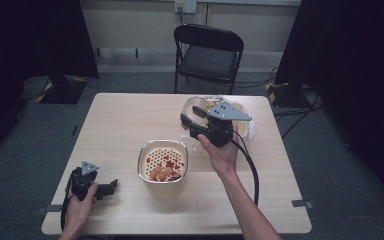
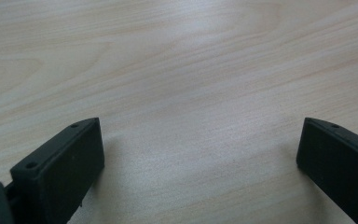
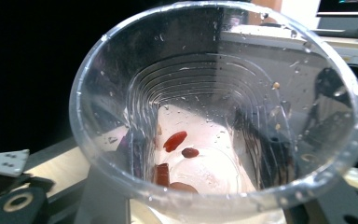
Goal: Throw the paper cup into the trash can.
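My right gripper (image 1: 192, 119) is held above the back middle of the table, shut on a clear plastic cup (image 1: 198, 104) that lies tipped on its side. The right gripper view looks straight into the wet cup (image 3: 191, 84); a few red pieces (image 3: 175, 140) cling to its bottom, and its wall hides most of the jaws. A perforated strainer (image 1: 145, 150) sits in a metal bowl at the table's middle and holds red and orange pieces (image 1: 166, 170). My left gripper (image 1: 111, 186) rests low near the front left corner, open, with bare wood between its jaws (image 2: 200, 158).
A clear plastic container (image 1: 244, 127) with pale contents sits behind the right gripper at the back right. A black folding chair (image 1: 207, 57) stands beyond the table's far edge. The right gripper's cable (image 1: 252, 172) trails along the person's forearm.
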`<state>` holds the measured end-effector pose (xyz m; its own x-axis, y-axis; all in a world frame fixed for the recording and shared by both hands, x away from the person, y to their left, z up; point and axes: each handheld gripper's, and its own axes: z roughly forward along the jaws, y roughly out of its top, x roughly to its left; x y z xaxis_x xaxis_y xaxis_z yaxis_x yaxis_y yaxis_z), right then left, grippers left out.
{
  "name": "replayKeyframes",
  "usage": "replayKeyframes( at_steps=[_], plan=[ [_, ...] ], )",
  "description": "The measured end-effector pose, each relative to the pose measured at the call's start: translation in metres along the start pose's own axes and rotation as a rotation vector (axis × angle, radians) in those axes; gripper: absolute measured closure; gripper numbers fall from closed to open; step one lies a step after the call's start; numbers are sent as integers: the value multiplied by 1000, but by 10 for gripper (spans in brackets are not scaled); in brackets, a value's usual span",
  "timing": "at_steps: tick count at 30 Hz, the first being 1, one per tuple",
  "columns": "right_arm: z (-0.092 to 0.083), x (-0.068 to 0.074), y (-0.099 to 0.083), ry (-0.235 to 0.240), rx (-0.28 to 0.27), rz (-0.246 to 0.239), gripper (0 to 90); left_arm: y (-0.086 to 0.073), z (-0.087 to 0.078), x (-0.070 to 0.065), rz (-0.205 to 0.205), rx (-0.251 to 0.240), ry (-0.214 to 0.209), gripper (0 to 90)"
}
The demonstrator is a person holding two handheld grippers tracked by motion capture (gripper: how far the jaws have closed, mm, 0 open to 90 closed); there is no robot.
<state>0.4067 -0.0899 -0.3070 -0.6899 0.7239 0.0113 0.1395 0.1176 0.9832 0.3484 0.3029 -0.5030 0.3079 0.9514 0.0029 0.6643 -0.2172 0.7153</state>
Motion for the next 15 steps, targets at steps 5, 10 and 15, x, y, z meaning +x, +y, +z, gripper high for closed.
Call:
replayKeyframes(
  at_steps=[5, 10, 15],
  plan=[
    [-1, -11, 8, -17, 4, 17, 510, 0, 0, 0, 0, 0, -1, 2],
    [-1, -21, 14, -49, 6, 18, 510, 0, 0, 0, -5, -2, -5, 0],
    [3, -32, 16, -80, 16, 27, 511, 0, 0, 0, -6, -2, -5, 1]
  ],
)
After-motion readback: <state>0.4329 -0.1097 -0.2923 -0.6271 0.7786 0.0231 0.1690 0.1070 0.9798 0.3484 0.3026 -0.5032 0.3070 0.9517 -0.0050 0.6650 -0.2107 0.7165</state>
